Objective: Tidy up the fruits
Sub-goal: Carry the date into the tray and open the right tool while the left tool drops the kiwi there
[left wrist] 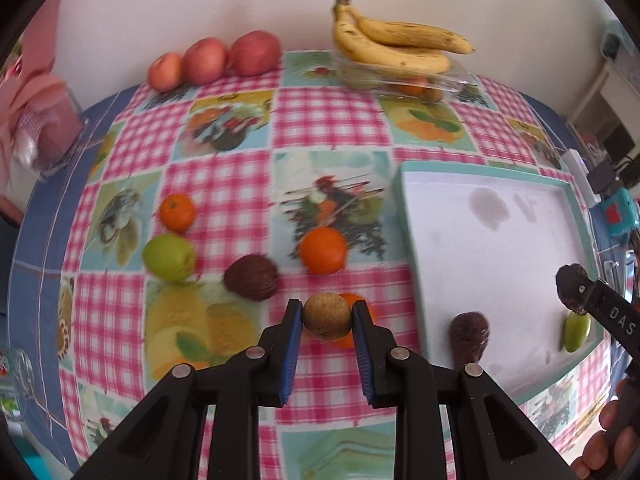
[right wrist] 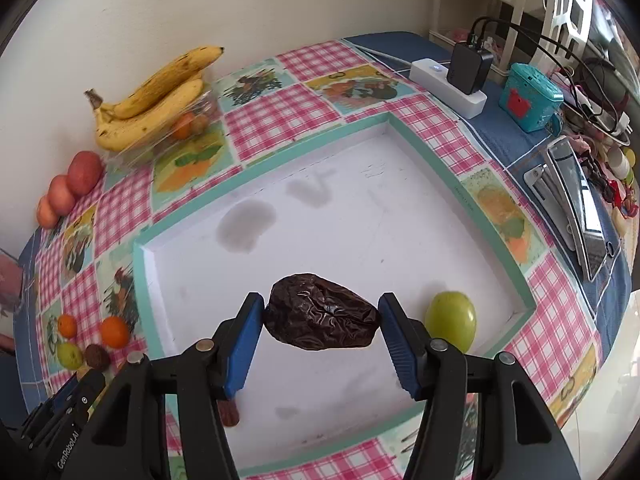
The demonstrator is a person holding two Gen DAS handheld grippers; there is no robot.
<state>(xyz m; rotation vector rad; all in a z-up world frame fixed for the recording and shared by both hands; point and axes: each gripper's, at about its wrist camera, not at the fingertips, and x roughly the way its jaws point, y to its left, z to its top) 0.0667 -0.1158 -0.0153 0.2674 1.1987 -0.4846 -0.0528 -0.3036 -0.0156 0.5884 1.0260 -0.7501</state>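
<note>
Right gripper [right wrist: 322, 314] pinches a dark wrinkled fruit [right wrist: 322, 312] between its two blue pads, in the lower middle of its view, and holds it above the white floor of the tray [right wrist: 136, 258]. Just to the right, a green fruit [right wrist: 451, 320] already lies in the tray's corner, and another dark fruit [left wrist: 469, 338] lies inside near the tray's left wall. Left gripper [left wrist: 327, 316] is closed on a round brown fruit [left wrist: 327, 316], low in the middle of its view, over the checked tablecloth [left wrist: 328, 120]. Beyond it wait oranges [left wrist: 323, 250], a green one [left wrist: 169, 257] and a dark one [left wrist: 251, 277]; bananas [left wrist: 392, 46] and apples [left wrist: 216, 60] are at the top. I judge the step is placing fruits into the tray: the right side must lower and open, the left must carry its fruit rightward over the rim.
</note>
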